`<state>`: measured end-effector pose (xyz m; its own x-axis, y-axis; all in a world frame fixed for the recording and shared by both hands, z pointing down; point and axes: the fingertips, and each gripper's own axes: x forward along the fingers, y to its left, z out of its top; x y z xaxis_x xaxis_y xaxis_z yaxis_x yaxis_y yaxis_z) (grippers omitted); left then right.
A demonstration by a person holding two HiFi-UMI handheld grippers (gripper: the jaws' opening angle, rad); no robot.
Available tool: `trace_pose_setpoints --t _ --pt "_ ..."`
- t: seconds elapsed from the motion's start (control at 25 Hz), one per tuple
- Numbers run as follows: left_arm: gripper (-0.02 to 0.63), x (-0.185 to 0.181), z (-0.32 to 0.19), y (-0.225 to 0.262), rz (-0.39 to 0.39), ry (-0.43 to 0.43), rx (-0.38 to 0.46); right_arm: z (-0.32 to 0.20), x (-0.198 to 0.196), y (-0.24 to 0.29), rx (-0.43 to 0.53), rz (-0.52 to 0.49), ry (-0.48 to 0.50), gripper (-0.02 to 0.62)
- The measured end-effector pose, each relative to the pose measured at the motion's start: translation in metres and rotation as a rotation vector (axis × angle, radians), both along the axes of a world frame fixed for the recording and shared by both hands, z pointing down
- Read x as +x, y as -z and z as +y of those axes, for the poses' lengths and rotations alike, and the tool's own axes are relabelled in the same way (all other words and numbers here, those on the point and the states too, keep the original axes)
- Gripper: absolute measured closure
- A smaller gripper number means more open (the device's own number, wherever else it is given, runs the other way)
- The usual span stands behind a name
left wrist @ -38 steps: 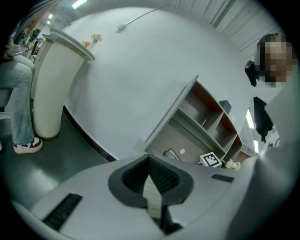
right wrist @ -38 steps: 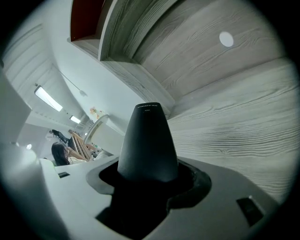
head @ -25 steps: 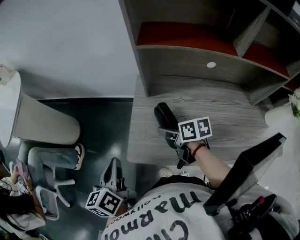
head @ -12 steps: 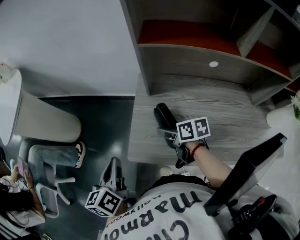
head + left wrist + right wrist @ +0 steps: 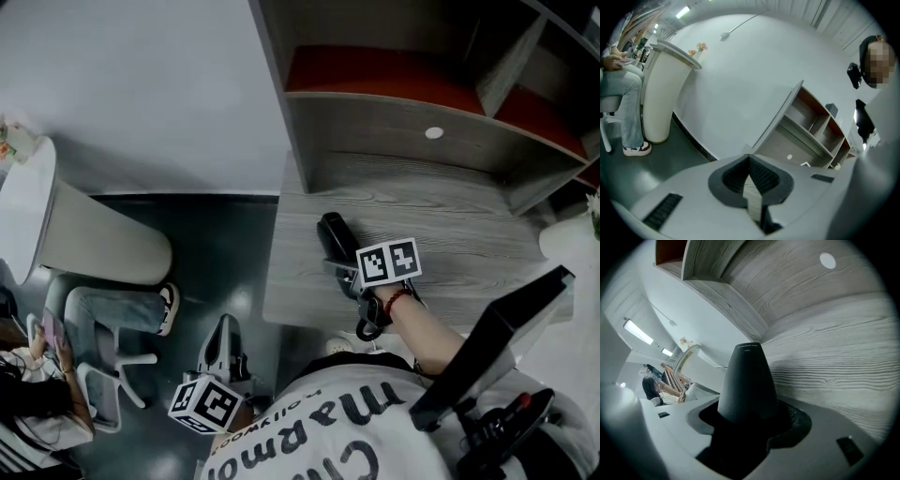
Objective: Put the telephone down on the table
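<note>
telephone [image 5: 334, 234]: black handset | over grey table [image 5: 450, 211], near left edge | clamped in right claw [image 5: 339, 266]

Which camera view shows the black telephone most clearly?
The right gripper view: the telephone fills the centre, between the jaws of the right claw. The head view shows it small and dark against the table. The left gripper view does not show it.

Only small change: whole head view slid.
- Table [image 5: 450, 216] edge now bit more to right in picture.
- Shelf [image 5: 394, 122] and white round dot [image 5: 434, 133] on it slid right too.
- Telephone [image 5: 335, 236] shows touch lower and more to right, along with table.
- White stand [image 5: 94, 244] at left shows more of its top.
- Sitting person's shoe [image 5: 169, 305] moved bit right, nearer picture middle.
</note>
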<state>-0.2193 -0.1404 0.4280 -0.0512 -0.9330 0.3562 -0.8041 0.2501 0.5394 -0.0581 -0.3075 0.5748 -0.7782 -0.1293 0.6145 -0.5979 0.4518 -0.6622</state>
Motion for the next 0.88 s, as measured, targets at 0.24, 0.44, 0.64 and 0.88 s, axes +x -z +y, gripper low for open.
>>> trace_pose_setpoints --t 0.24,0.44,0.64,0.88 --pt "0.597 -0.0018 0.0013 -0.0031 0.008 -0.004 0.005 0.0005 -0.0004 -0.0011 0.002 0.005 -0.010 0.304" --pt "0.597 -0.0033 0.0022 -0.0040 0.023 0.005 0.004 -0.0015 -0.0007 -0.0009 -0.014 -0.004 -0.030 0.304" --pt "0.597 -0.0006 -0.0018 -0.0047 0.022 -0.014 0.013 -0.0010 -0.0018 -0.0008 0.010 0.022 -0.037 0.304" --pt "0.597 0.0041 -0.0054 -0.0064 0.021 -0.027 0.023 0.0040 -0.0039 -0.0048 0.116 0.126 0.035 0.304"
